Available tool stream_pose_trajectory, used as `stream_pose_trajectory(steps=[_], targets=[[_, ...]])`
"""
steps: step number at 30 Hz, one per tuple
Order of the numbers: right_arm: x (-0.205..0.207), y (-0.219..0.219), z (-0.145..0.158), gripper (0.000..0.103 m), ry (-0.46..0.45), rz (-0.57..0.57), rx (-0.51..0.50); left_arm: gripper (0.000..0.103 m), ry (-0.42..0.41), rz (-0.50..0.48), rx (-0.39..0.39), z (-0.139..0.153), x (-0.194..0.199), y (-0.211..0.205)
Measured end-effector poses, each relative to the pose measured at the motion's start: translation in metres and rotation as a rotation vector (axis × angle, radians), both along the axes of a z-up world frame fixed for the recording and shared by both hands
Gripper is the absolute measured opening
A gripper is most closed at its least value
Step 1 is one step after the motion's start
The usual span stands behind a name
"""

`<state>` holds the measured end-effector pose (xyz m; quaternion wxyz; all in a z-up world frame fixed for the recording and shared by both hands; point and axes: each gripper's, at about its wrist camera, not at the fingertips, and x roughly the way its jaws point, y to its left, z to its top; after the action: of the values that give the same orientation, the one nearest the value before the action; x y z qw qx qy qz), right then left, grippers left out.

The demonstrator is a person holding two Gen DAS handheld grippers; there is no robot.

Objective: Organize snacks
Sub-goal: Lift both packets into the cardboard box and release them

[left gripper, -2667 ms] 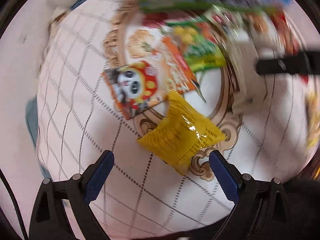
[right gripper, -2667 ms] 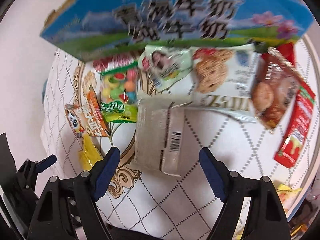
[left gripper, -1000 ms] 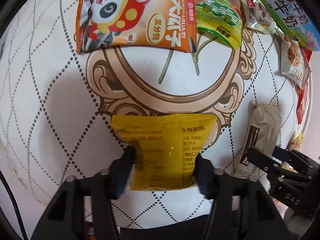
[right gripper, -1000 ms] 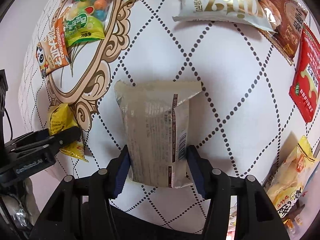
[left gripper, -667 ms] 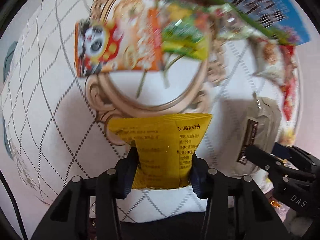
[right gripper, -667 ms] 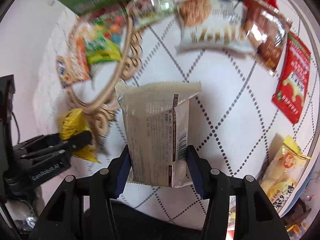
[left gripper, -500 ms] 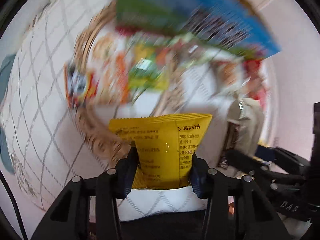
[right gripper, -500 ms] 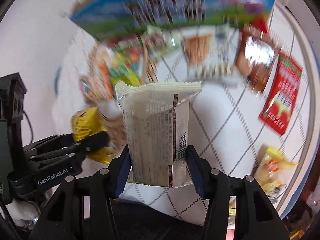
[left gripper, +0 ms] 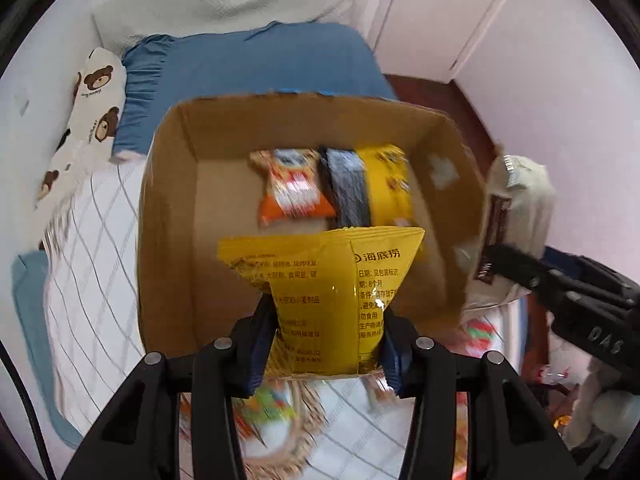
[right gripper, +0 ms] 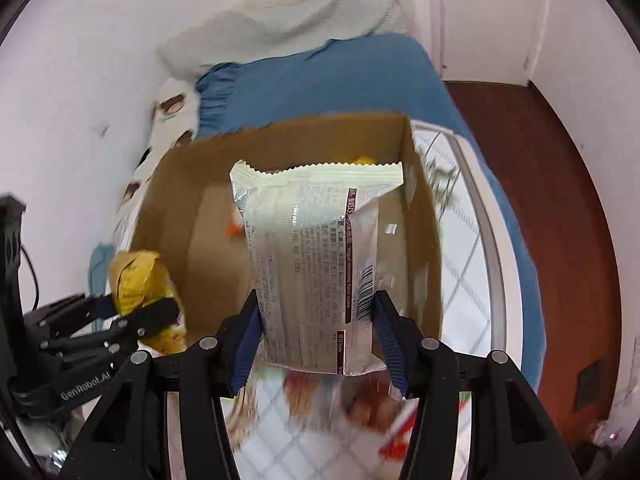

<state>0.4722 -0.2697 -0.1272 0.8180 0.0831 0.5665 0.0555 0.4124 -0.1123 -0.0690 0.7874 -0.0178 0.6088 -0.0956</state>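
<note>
Fingers point(left gripper: 260, 344) pinch yellow packet point(left gripper: 328, 296), others point(right gripper: 246, 344) silver packet point(right gripper: 316, 264).

Bedroom stuff around the snack spot

There's a bed with a blue sheet point(left gripper: 256, 64) and a pale blanket point(left gripper: 224, 0) bunched up at its far end against the wall. A bear-print pillow point(left gripper: 86, 120) lies along the sheet's left edge. A white cloth point(left gripper: 92, 272) with a dark diamond grid covers the near side. Off to the right you get reddish-brown wood floor point(right gripper: 560, 208), and a white door point(right gripper: 488, 20) in the far corner.
</note>
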Motion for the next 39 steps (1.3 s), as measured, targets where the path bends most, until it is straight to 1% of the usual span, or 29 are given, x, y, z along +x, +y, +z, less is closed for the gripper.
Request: stream_pose_trajectory(steps=[2, 6, 7, 9, 10, 11, 12, 13, 14, 16, 18, 22, 25, 28, 31, 39], targets=[[0.028, -0.003, -0.010, 0.057, 0.023, -0.015, -0.009, 0.043, 0.029, 0.015, 0.030, -0.016, 0.034, 0.008], [0.077, -0.004, -0.039, 0.057, 0.083, -0.028, -0.053, 0.043, 0.080, 0.050, 0.066, -0.042, 0.076, 0.018], [0.085, 0.004, -0.053, 0.057, 0.091, -0.036, -0.066, 0.043, 0.081, 0.056, 0.077, -0.046, 0.084, 0.020], [0.105, 0.002, -0.073, 0.058, 0.130, -0.045, -0.081, 0.044, 0.099, 0.064, 0.095, -0.055, 0.100, 0.023], [0.109, 0.002, -0.079, 0.066, 0.151, -0.049, -0.084, 0.044, 0.116, 0.068, 0.098, -0.061, 0.107, 0.025], [0.115, 0.001, -0.084, 0.085, 0.158, -0.054, -0.082, 0.044, 0.123, 0.071, 0.093, -0.065, 0.112, 0.026], [0.115, 0.002, -0.087, 0.091, 0.151, -0.059, -0.088, 0.045, 0.125, 0.077, 0.094, -0.070, 0.117, 0.028], [0.116, 0.003, -0.088, 0.095, 0.145, -0.058, -0.101, 0.052, 0.123, 0.082, 0.101, -0.073, 0.121, 0.029], [0.118, 0.005, -0.090, 0.095, 0.142, -0.055, -0.111, 0.071, 0.115, 0.081, 0.101, -0.071, 0.121, 0.028], [0.118, 0.008, -0.089, 0.095, 0.146, -0.054, -0.100, 0.100, 0.094, 0.084, 0.107, -0.073, 0.125, 0.028], [0.117, 0.012, -0.091, 0.095, 0.151, -0.054, -0.108, 0.100, 0.078, 0.086, 0.090, -0.074, 0.126, 0.029], [0.111, 0.014, -0.091, 0.095, 0.151, -0.069, -0.114, 0.100, 0.081, 0.096, 0.066, -0.077, 0.124, 0.032], [0.094, 0.011, -0.083, 0.095, 0.144, -0.072, -0.116, 0.100, 0.064, 0.096, 0.052, -0.075, 0.114, 0.032], [0.081, 0.013, -0.076, 0.095, 0.122, -0.071, -0.133, 0.100, 0.041, 0.098, 0.059, -0.069, 0.101, 0.030], [0.067, 0.019, -0.068, 0.095, 0.097, -0.066, -0.147, 0.100, 0.007, 0.106, 0.050, -0.062, 0.086, 0.030], [0.018, 0.034, -0.046, 0.095, 0.026, -0.047, -0.162, 0.100, -0.119, 0.120, 0.052, -0.034, 0.034, 0.032]])
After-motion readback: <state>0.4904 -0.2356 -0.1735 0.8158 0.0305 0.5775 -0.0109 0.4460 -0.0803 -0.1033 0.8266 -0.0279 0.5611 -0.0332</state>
